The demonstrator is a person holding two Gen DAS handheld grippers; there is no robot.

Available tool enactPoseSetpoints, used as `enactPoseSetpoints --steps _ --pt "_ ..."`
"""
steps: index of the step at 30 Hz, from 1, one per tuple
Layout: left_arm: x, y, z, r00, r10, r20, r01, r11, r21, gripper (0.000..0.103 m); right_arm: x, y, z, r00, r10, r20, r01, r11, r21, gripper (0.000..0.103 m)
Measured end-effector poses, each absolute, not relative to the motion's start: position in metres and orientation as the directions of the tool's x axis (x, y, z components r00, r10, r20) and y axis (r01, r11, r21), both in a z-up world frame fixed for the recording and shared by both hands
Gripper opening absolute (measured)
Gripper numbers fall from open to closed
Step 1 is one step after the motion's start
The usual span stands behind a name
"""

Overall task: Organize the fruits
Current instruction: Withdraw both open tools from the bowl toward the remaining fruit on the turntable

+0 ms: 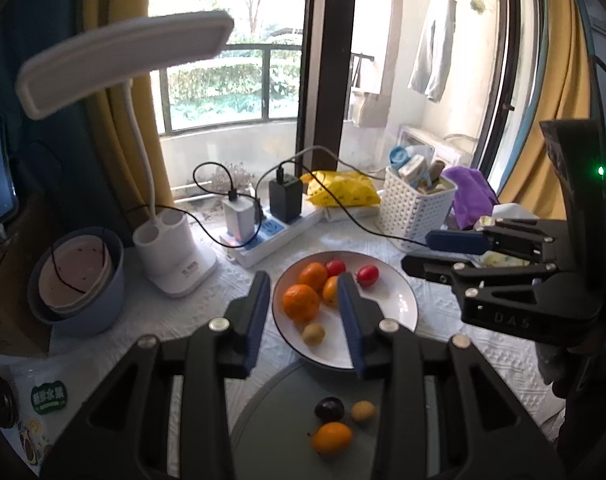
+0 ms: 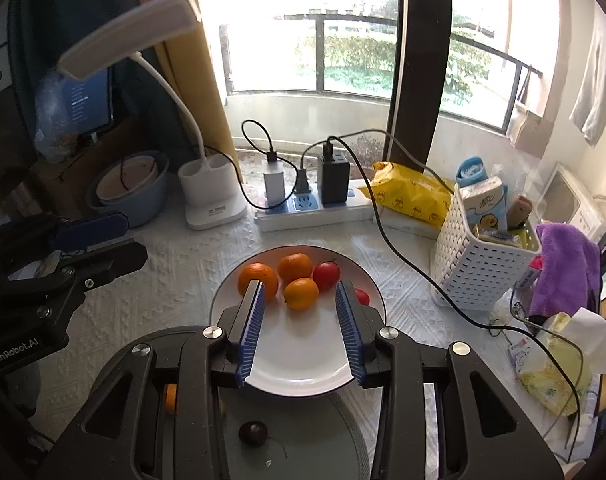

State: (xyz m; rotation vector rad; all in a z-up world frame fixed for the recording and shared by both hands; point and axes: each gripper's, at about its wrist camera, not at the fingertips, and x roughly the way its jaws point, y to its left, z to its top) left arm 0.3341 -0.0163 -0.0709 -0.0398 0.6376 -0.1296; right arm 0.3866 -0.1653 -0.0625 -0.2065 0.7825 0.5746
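A white plate (image 1: 395,308) (image 2: 303,360) holds several fruits: oranges (image 1: 300,302) (image 2: 301,294), red tomatoes (image 1: 367,275) (image 2: 326,275) and a small brown fruit (image 1: 313,334). In front of it, a grey round plate (image 1: 279,400) (image 2: 323,432) carries a dark plum (image 1: 329,408) (image 2: 253,434), a brown fruit (image 1: 363,411) and an orange (image 1: 331,438). My left gripper (image 1: 303,278) (image 2: 131,236) hovers above the plates, open, nothing between its blue pads. My right gripper (image 2: 300,286) (image 1: 423,254) hangs over the white plate, open and empty too.
Behind the plates stand a white desk lamp (image 1: 175,256), a power strip (image 2: 311,206) with chargers and trailing cables, and a yellow bag (image 2: 415,192). A blue bowl (image 1: 79,280) sits at the left. A white basket (image 2: 479,264), purple cloth (image 2: 563,264) and tissue pack (image 2: 555,368) are at the right.
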Motion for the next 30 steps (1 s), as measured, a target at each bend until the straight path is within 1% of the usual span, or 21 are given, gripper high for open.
enactPoseSetpoints --steps 18,30 --pt "0.279 -0.016 -0.05 0.832 -0.109 -0.543 0.093 0.994 -0.059 0.036 0.329 -0.166 -0.035 0.604 0.429 -0.672 -0.578 0.816 0.002 0.039" --pt "0.248 -0.024 -0.059 0.831 -0.088 -0.549 0.064 0.996 -0.063 0.036 0.298 -0.174 -0.039 0.592 0.443 -0.673 -0.599 0.801 0.0 0.039"
